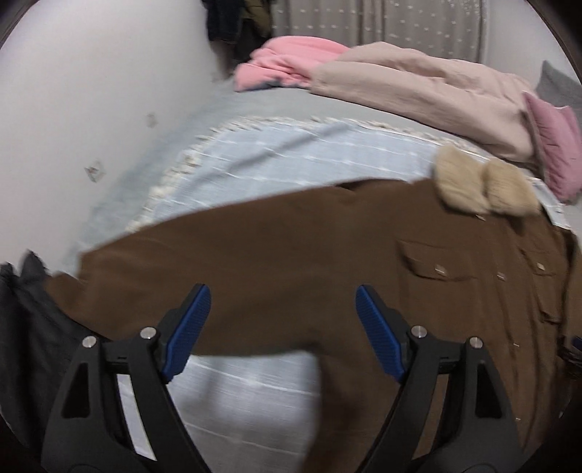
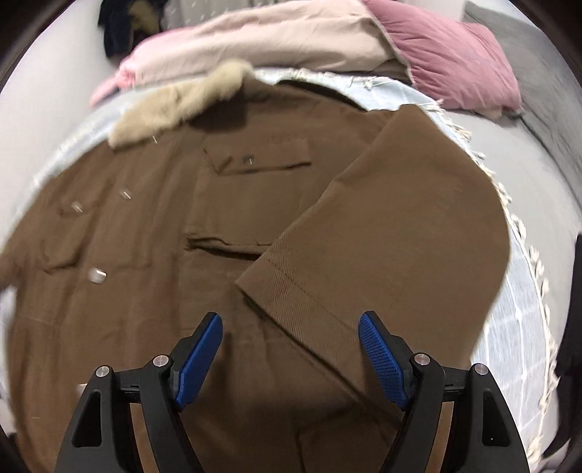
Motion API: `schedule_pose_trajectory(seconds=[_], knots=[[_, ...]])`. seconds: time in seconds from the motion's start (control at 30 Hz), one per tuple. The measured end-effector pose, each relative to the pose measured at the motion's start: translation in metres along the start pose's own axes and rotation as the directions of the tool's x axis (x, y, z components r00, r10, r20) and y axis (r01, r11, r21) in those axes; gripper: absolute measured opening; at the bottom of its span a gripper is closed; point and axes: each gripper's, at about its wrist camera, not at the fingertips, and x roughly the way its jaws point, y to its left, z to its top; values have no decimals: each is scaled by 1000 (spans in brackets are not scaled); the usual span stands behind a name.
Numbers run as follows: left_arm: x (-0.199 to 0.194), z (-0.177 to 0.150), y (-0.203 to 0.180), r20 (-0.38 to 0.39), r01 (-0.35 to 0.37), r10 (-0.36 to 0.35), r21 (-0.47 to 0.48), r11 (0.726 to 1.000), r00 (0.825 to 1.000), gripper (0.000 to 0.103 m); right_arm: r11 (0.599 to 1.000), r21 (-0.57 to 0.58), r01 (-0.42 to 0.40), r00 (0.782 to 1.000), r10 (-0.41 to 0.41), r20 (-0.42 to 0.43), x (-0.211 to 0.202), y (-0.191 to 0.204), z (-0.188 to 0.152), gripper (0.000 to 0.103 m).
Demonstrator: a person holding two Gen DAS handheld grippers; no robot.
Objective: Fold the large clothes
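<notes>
**Brown coat laid flat on bed, one sleeve folded in, both grippers empty**

The brown coat lies spread front-up on a pale blue fringed blanket, which covers a grey bed. Its tan fur collar sits at the far end, just short of the pile of other clothes. Chest pockets with flaps and pale buttons are visible on the front.

In the right wrist view, one sleeve is folded inward across the coat body, its stitched cuff resting over the lower pocket area. In the left wrist view, the other sleeve extends straight out sideways over the blanket, unfolded, its end reaching a dark garment at the bed's edge.

The left gripper hangs above the outstretched sleeve, its blue pads spread wide with nothing between them; whether the tips touch the cloth cannot be determined. The right gripper hangs above the coat just below the folded cuff, pads likewise spread wide and holding nothing.

Beyond the coat lie a pink garment, a beige garment and a mauve quilted item, heaped together. A patterned curtain hangs behind, and a white wall runs along the bed's side.
</notes>
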Motion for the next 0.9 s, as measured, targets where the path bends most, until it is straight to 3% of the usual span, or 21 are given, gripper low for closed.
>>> schedule_pose_trajectory(seconds=[0.07, 0.17, 0.23, 0.3, 0.37, 0.53, 0.63, 0.67, 0.73, 0.8, 0.9], knots=[[4, -12, -18, -7, 63, -63, 10, 998, 998, 82, 998, -39, 47, 999, -46, 21, 10, 1, 0, 79], [21, -28, -44, -21, 97, -96, 52, 994, 995, 82, 1000, -23, 14, 998, -13, 58, 15, -10, -4, 73], [28, -36, -55, -21, 86, -85, 63, 994, 996, 82, 1000, -6, -12, 998, 12, 62, 14, -17, -6, 33], [31, -44, -58, -20, 82, -81, 56, 995, 997, 82, 997, 35, -66, 996, 64, 67, 3, -32, -5, 16], [36, -47, -57, -40, 84, -82, 51, 995, 996, 82, 995, 67, -69, 992, 62, 107, -16, -49, 0, 13], [46, -50, -47, -44, 57, -56, 23, 998, 997, 82, 979, 146, 139, 965, -167, 203, -73, -122, 28, 9], [52, -52, -45, -49, 42, -41, 15, 999, 998, 82, 924, 217, 315, 908, -360, 213, -99, -177, 45, 8], [54, -53, -44, -49, 38, -37, 15, 999, 998, 82, 881, 248, 402, 865, -454, 211, -108, -201, 51, 8], [57, -55, -45, -47, 32, -31, 14, 999, 998, 82, 813, 296, 501, 806, -563, 184, -117, -237, 59, 7], [61, -59, -47, -48, 22, -21, 19, 1000, 999, 82, 772, 332, 541, 778, -610, 149, -119, -265, 66, 5], [65, -63, -49, -49, 9, -7, 32, 999, 999, 82, 698, 336, 632, 717, -692, 88, -112, -301, 73, 5]])
